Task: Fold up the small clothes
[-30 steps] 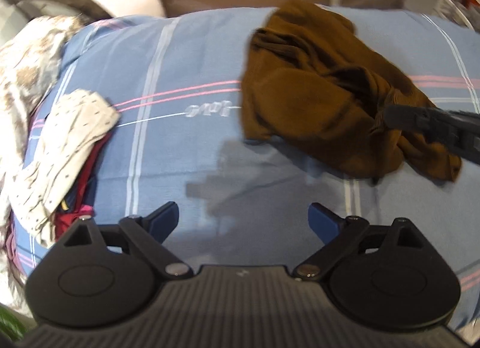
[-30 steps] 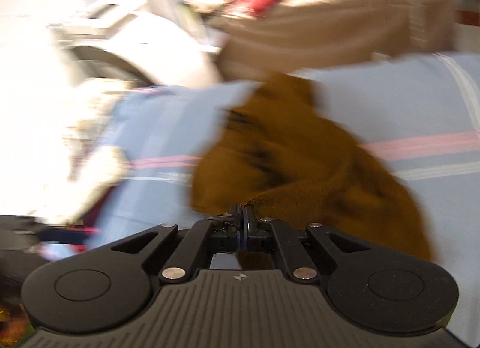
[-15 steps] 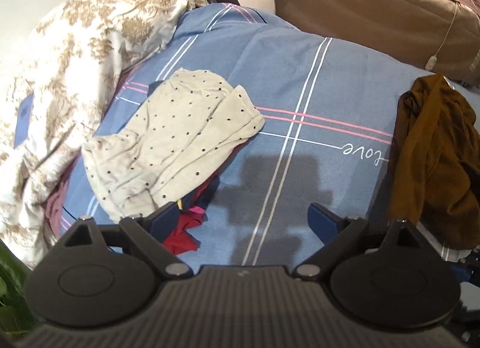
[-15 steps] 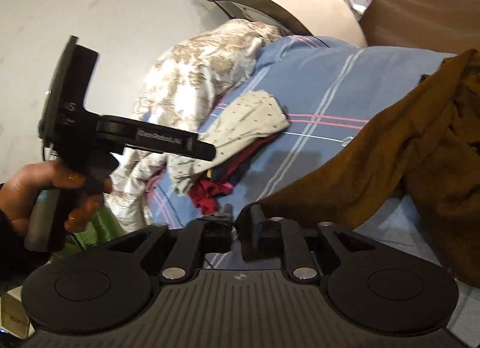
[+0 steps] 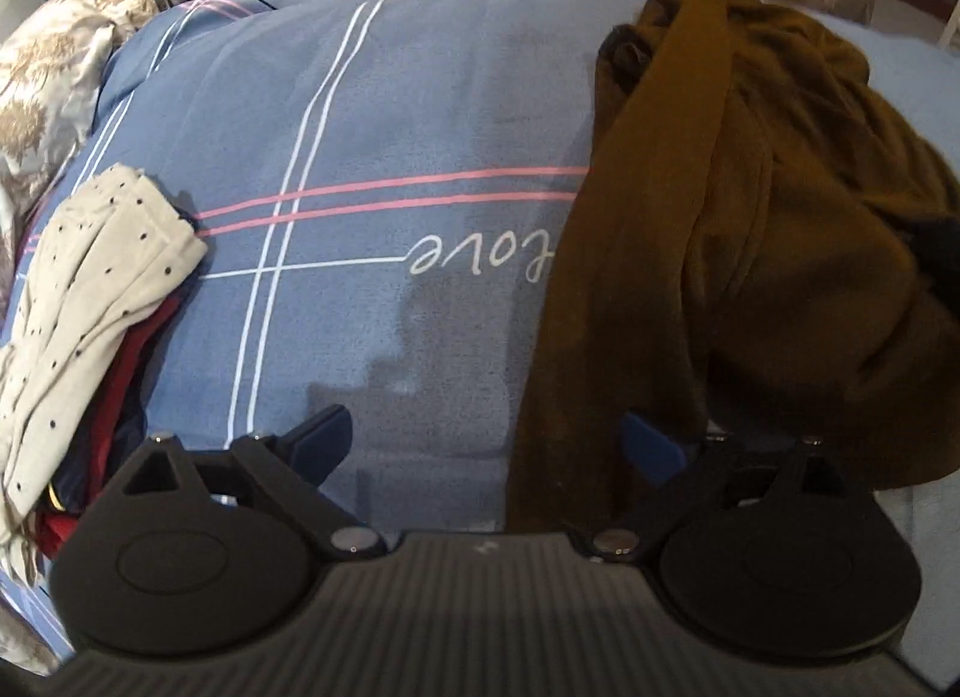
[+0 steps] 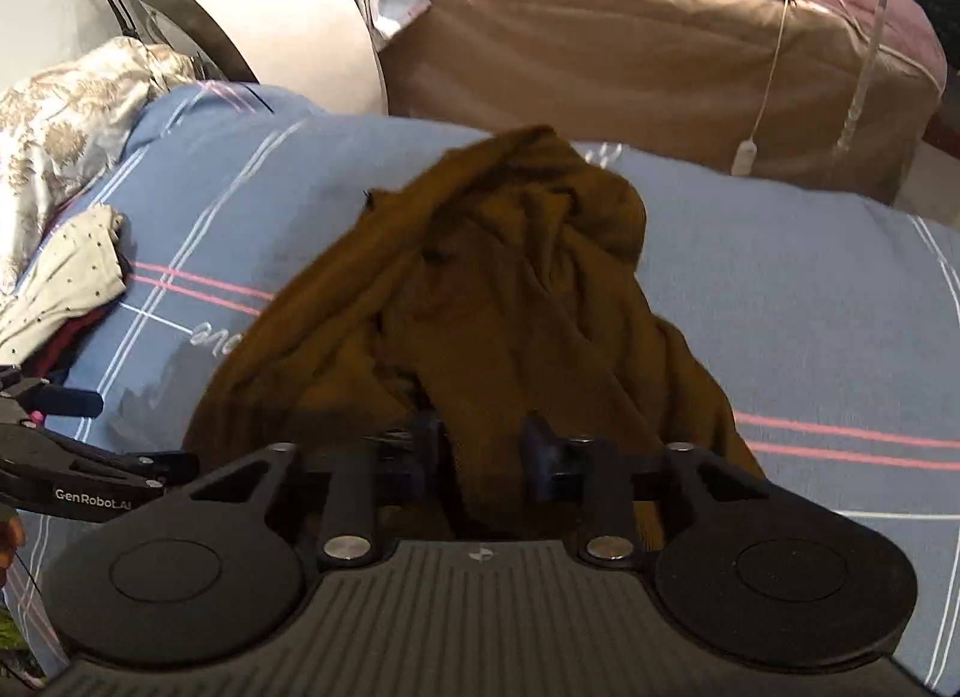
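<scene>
Closing on a fold of the brown garment (image 6: pixel 480 301), the right gripper (image 6: pixel 480 445) has cloth between its jaws. Left gripper (image 5: pixel 486 439): jaws wide, a brown strip lying between them, pads not pressing it. Garment sits crumpled on the blue striped bedcover (image 5: pixel 372 114). Left of it, apart: a dotted cream garment (image 5: pixel 90 277) atop red clothes. Beyond: tan covered furniture (image 6: pixel 630 54), white round appliance (image 6: pixel 270 6).
</scene>
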A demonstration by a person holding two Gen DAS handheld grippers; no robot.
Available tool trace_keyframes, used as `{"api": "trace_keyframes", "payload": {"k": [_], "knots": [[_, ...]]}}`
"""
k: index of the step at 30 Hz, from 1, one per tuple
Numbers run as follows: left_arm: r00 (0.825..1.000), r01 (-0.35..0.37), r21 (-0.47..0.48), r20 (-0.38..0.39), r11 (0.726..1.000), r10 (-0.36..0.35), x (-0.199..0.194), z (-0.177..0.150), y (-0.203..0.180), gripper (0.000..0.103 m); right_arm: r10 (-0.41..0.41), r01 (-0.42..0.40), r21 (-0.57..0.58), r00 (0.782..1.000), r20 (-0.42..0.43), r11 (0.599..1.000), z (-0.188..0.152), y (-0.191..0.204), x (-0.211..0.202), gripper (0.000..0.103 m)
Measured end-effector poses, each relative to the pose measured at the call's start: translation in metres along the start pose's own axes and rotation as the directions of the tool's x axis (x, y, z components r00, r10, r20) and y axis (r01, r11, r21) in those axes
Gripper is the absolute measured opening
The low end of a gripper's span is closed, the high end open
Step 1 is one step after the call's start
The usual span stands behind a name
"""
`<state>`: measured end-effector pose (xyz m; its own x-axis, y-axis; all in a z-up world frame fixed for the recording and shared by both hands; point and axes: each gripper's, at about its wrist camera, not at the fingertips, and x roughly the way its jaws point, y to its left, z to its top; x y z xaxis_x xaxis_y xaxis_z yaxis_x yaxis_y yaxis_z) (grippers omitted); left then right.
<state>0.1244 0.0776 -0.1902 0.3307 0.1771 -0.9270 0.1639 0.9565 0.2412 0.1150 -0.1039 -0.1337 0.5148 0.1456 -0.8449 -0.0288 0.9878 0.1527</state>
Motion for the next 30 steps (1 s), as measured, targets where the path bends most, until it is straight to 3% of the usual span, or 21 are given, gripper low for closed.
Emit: {"api": "trace_keyframes", "payload": {"k": [1, 2, 4, 5, 7, 10, 11, 13, 14, 15, 16, 17, 18, 19, 21, 22, 24, 25, 27, 29, 30], "knots": [[1.000, -0.028, 0.017, -0.005, 0.999, 0.028, 0.009, 0.000, -0.006, 0.090, -0.016, 0.016, 0.016, 1.000, -0.002, 1.000, -0.004, -0.006, 0.000, 0.009], [1.000, -0.025, 0.023, -0.005, 0.999, 0.025, 0.017, 0.000, -0.009, 0.075, -0.031, 0.031, 0.037, 0.999, 0.014, 0.999, -0.006, -0.007, -0.004, 0.008], [0.994, 0.099, -0.063, 0.056, 0.993, -0.096, 0.013, 0.001, 0.003, 0.032, -0.066, 0.064, 0.056, 0.997, 0.042, 0.996, -0.009, -0.017, -0.019, 0.008], [0.988, 0.141, -0.144, 0.083, 0.979, -0.130, 0.009, 0.003, 0.017, 0.004, -0.083, 0.080, 0.058, 0.995, 0.055, 0.995, -0.011, -0.025, -0.028, 0.008], [0.992, 0.108, -0.261, 0.098, 0.959, -0.085, 0.010, 0.013, 0.046, 0.000, -0.150, 0.144, 0.077, 0.986, 0.076, 0.987, -0.015, -0.049, -0.052, 0.008], [0.996, -0.036, -0.238, 0.071, 0.971, 0.054, 0.019, 0.033, 0.077, 0.000, -0.313, 0.305, 0.113, 0.948, 0.060, 0.946, -0.027, -0.104, -0.076, 0.007], [0.996, -0.056, -0.241, 0.056, 0.969, 0.072, 0.020, 0.038, 0.086, 0.003, -0.366, 0.357, 0.141, 0.930, 0.042, 0.923, -0.032, -0.126, -0.080, 0.007], [0.998, 0.018, -0.268, 0.065, 0.963, -0.001, 0.010, 0.042, 0.095, 0.024, -0.491, 0.480, 0.210, 0.871, 0.003, 0.852, -0.041, -0.165, -0.090, 0.008], [0.995, 0.071, -0.272, 0.091, 0.960, -0.048, 0.001, 0.039, 0.093, 0.055, -0.538, 0.526, 0.225, 0.843, -0.005, 0.820, -0.044, -0.175, -0.096, 0.009], [0.991, 0.099, -0.270, 0.118, 0.958, -0.069, -0.009, 0.035, 0.087, 0.089, -0.574, 0.558, 0.231, 0.819, 0.002, 0.797, -0.047, -0.179, -0.102, 0.021], [0.988, 0.103, -0.262, 0.142, 0.960, -0.067, -0.020, 0.030, 0.077, 0.101, -0.600, 0.580, 0.232, 0.800, 0.018, 0.781, -0.049, -0.175, -0.108, 0.053], [0.983, 0.112, -0.243, 0.168, 0.963, -0.072, -0.029, 0.024, 0.066, 0.103, -0.612, 0.589, 0.230, 0.790, 0.039, 0.775, -0.049, -0.166, -0.111, 0.072], [0.977, 0.140, -0.211, 0.188, 0.967, -0.101, -0.037, 0.020, 0.052, 0.103, -0.589, 0.562, 0.223, 0.804, 0.078, 0.797, -0.050, -0.152, -0.116, 0.102], [0.973, 0.169, -0.176, 0.187, 0.970, -0.136, -0.041, 0.016, 0.039, 0.103, -0.522, 0.490, 0.208, 0.842, 0.139, 0.846, -0.052, -0.133, -0.121, 0.103], [0.974, 0.185, -0.121, 0.156, 0.975, -0.166, -0.044, 0.010, 0.013, 0.103, -0.279, 0.245, 0.163, 0.930, 0.237, 0.956, -0.059, -0.096, -0.125, 0.103], [0.974, 0.194, -0.092, 0.138, 0.977, -0.180, -0.043, 0.004, 0.001, 0.103, -0.146, 0.114, 0.137, 0.958, 0.249, 0.984, -0.062, -0.078, -0.119, 0.103], [0.976, 0.197, -0.041, 0.101, 0.979, -0.192, -0.041, -0.003, -0.018, 0.102, 0.050, -0.074, 0.115, 0.978, 0.203, 0.991, -0.067, -0.046, -0.096, 0.103], [0.979, 0.187, -0.025, 0.089, 0.982, -0.184, -0.041, -0.007, -0.024, 0.102, 0.083, -0.100, 0.106, 0.984, 0.157, 0.989, -0.070, -0.031, -0.079, 0.103], [0.981, 0.180, 0.015, 0.076, 0.983, -0.181, -0.039, -0.013, -0.028, 0.102, 0.060, -0.064, 0.069, 0.996, 0.064, 0.996, -0.075, -0.006, -0.043, 0.103], [0.986, 0.155, 0.034, 0.064, 0.987, -0.156, -0.039, -0.017, -0.028, 0.102, 0.011, -0.011, 0.019, 1.000, -0.003, 1.000, -0.077, 0.011, -0.012, 0.094], [0.987, 0.151, 0.030, 0.059, 0.988, -0.153, -0.039, -0.019, -0.026, 0.103, -0.003, 0.003, 0.010, 1.000, -0.025, 1.000, -0.078, 0.015, -0.002, 0.066]]}}
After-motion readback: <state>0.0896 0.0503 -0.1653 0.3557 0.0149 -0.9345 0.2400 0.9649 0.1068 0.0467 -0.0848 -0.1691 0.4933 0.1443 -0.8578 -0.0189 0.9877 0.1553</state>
